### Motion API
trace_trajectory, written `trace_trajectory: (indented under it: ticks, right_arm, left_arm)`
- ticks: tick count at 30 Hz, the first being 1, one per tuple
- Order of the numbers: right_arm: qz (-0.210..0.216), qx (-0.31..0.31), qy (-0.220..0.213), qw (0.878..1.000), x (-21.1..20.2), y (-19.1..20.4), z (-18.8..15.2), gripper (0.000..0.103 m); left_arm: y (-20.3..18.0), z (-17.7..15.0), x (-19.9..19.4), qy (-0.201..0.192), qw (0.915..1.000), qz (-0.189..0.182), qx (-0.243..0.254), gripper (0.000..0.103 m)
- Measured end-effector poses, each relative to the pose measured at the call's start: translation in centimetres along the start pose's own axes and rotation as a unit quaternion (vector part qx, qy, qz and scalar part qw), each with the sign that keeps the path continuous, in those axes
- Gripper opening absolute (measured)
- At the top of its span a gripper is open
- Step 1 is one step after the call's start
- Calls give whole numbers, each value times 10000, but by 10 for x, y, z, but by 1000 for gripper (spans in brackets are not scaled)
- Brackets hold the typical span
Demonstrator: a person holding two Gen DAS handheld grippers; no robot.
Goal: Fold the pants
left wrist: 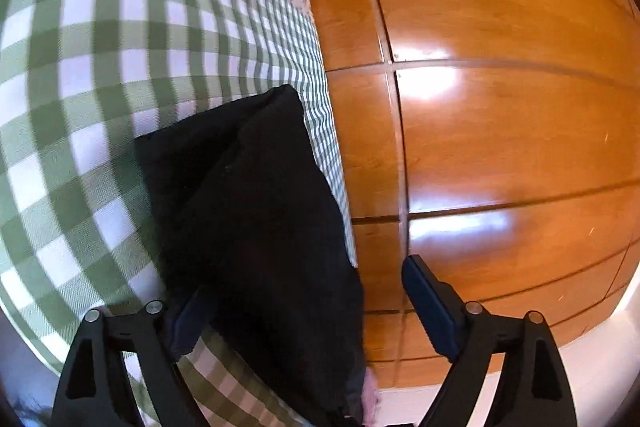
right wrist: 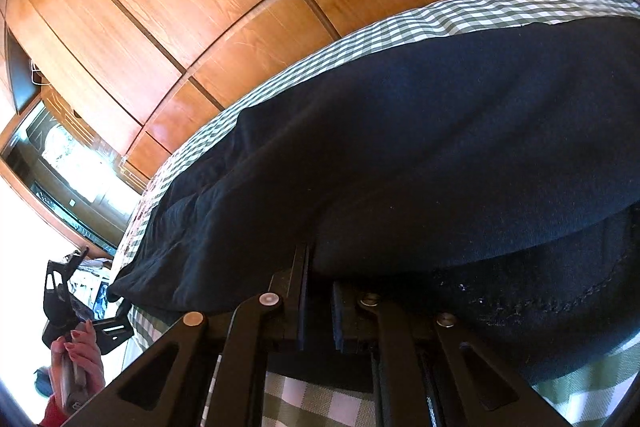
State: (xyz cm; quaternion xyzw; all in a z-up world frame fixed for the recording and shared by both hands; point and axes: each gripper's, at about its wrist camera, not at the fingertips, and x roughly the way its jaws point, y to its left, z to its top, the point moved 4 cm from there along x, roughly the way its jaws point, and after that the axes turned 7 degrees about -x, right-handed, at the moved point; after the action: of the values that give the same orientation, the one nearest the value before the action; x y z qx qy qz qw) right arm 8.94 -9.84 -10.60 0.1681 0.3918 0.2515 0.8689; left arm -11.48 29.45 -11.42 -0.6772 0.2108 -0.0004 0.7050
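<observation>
The pants [left wrist: 256, 211] lie on the bed [left wrist: 80, 75], on its green checked cover, close along the edge that faces the wardrobe [left wrist: 500, 107]. They are dark and already look doubled over, one layer lying on another, so I take this for the middle of the folding: a fold made, and another to come.

The left tongs [left wrist: 304, 307] stand wide open, holding nothing. The near end of the pants runs up between the two fingers, the left finger [left wrist: 188, 323] resting low against the cloth and the cover, the right finger [left wrist: 428, 307] out past the bed's edge, over the wardrobe side. From the right wrist camera the left tongs show far off to the left, in the person's hand [right wrist: 76, 359], by the far end of the cloth.

The right tongs [right wrist: 320, 291] are nearly closed, with only a narrow slot between the fingers. A thick fold of the pants [right wrist: 400, 147] sits directly ahead of and over the tips, and it looks as though cloth is nipped there, but the dark fabric hides the spot and I cannot say for sure.

To my eye the next move is for the left tongs to close on their end of the cloth, taking both layers, then for both ends to lift together and carry across. Since the pants lie so near the bed's edge, a loose layer could slide off.
</observation>
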Motion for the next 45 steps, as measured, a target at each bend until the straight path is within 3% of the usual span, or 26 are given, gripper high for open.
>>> trace_trajectory:
  ticks: [1,2,3,4,5,9,13,15,20,22,24,29,31,34,37,40,42,45]
  right_arm:
    - [-9,-8,11,10000,0,0,0,9]
    - [-21,-14,32,10000,0,1,1,8]
    - [-41,-13,74,10000,1,1,2,8]
    - [-59,-4,124,9999,2,2,4,8]
    - [-80,6,175,9998,3,2,7,9]
    - [-56,19,75,10000,-6,11,28,8]
    - [167,-139,-423,9989,-38,33,45,8]
    - [201,-376,-522,9977,-47,44,45,8]
    - [84,-144,4,9999,-22,30,12,8]
    - [-77,-73,277,9996,-7,20,-4,8]
    - [-49,-71,256,9996,-6,16,-9,8]
    - [-1,-285,50,9996,-21,31,0,8]
    - [20,-368,-36,9993,-27,33,-1,8]
    - [-95,-394,197,9990,-16,28,-13,8]
    - [94,-94,206,9997,-14,14,-23,8]
    - [256,156,241,9993,-12,11,-16,11]
    - [332,365,127,9987,-18,5,-13,18]
    - [358,699,-171,9968,-31,-9,-9,29]
  left_arm:
    - [-3,0,2,-4,9997,119,195,61]
    - [-8,-1,6,10,9984,304,486,48]
    - [-14,-1,10,28,9940,634,895,23]
    - [-18,-2,14,13,9888,915,1182,15]
    - [-25,-2,16,-4,9822,1109,1515,15]
    - [-46,9,11,-115,9822,838,1679,8]
    - [-64,20,0,-336,9777,693,1952,8]
    - [-57,23,-1,-293,9755,883,1994,8]
    - [-3,23,5,6,9720,1732,1591,8]
    - [2,21,4,6,9762,1648,1411,8]
    - [-2,20,1,-38,9777,1591,1371,8]
    - [-15,18,6,-187,9709,1661,1715,9]
    - [-11,19,9,-208,9663,1865,1760,11]
    - [-6,17,10,-229,9625,2020,1797,12]
    - [-16,13,7,-425,9538,2211,1990,23]
    - [-40,9,-9,-1100,9312,2438,2476,33]
    - [-59,3,-20,-1537,9176,2361,2803,33]
    - [-78,-12,-27,-1848,9099,2067,3085,43]
